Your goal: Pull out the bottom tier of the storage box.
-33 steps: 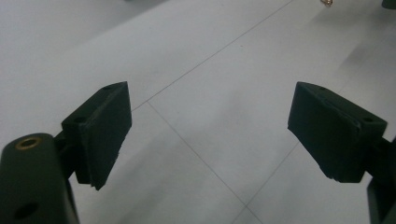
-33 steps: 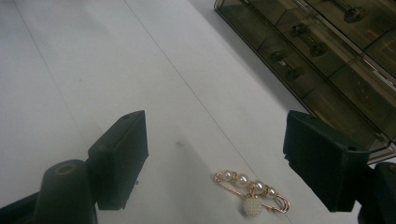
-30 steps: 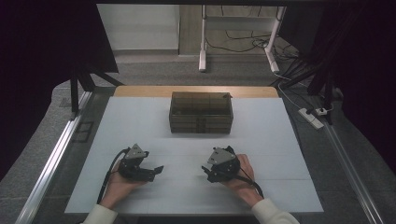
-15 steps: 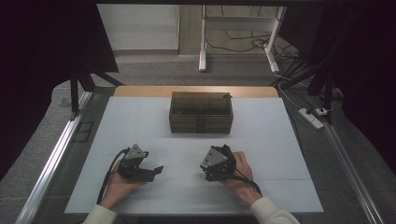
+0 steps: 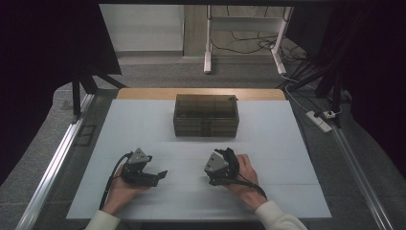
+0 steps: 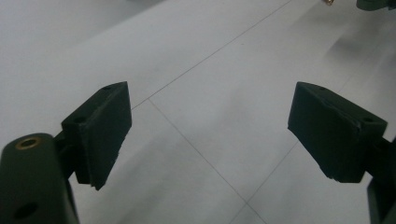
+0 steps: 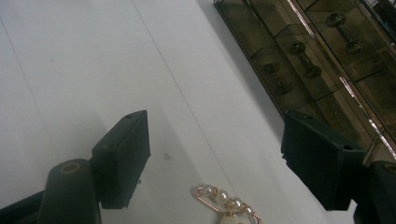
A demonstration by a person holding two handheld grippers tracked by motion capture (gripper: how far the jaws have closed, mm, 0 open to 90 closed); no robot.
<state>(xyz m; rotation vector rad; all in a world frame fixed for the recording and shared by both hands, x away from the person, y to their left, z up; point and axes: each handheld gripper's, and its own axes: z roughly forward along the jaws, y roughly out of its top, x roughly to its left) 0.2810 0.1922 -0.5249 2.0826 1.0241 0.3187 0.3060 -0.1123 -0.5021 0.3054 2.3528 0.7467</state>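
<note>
**Pearl brooch waiting between spread jaws**

A small gold pin set with pearls [image 7: 229, 205] is seen lying flat on the white table [image 5: 143, 124], just under the right gripper [image 7: 215, 154] and between its two jaws, which are spread wide with nothing pinched; the left gripper [image 6: 208, 135] is likewise held wide open over bare table, nothing being gripped; in the high view the left gripper [image 5: 140, 168] and the right gripper [image 5: 221, 166] are seen resting low near the front edge, well apart from each other.

The brooch is judged to be very light, thin and rather slippery on its metal wire; the pearls are likely to be delicate, and the clasp could be bent by a hard squeeze; hold is best taken across the pearl row or the thicker middle, gently, since so flat a thing is easily skidded along the table.

A dark translucent drawer box [image 5: 206, 115] is set farther back; its compartments, seen in the right gripper view [image 7: 303, 51], appear to be fitted with small knobs; their contents cannot be told.
</note>
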